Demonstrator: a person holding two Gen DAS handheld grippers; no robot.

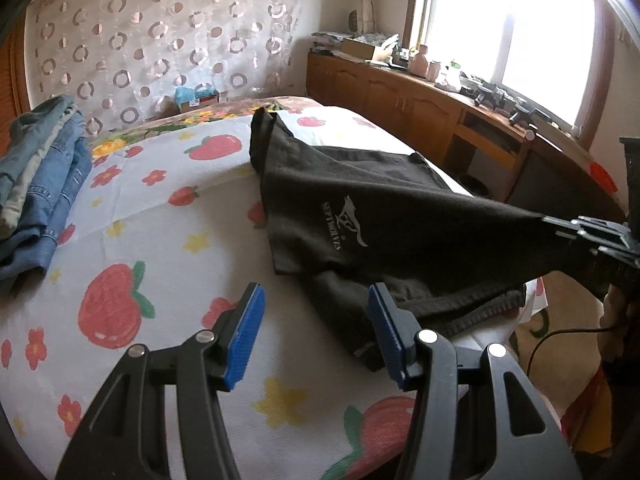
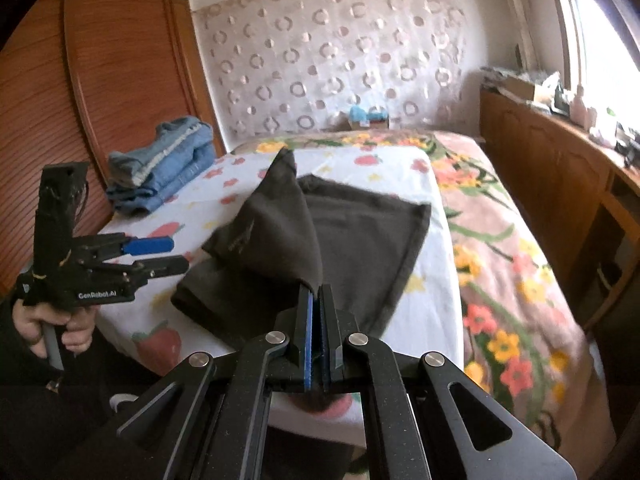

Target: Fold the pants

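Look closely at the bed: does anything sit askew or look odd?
Yes: the black pants lie skewed. One part is lifted, stretched taut from the sheet by the shut right claw; the open left claw holds nothing.

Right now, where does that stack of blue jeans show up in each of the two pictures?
Left wrist view: the stack of blue jeans sits at the far left edge, on the strawberry sheet, left of the black pants.
Right wrist view: the stack is upper left, beside the wooden wardrobe.
Shared landmark: the circle-patterned curtain behind the bed.
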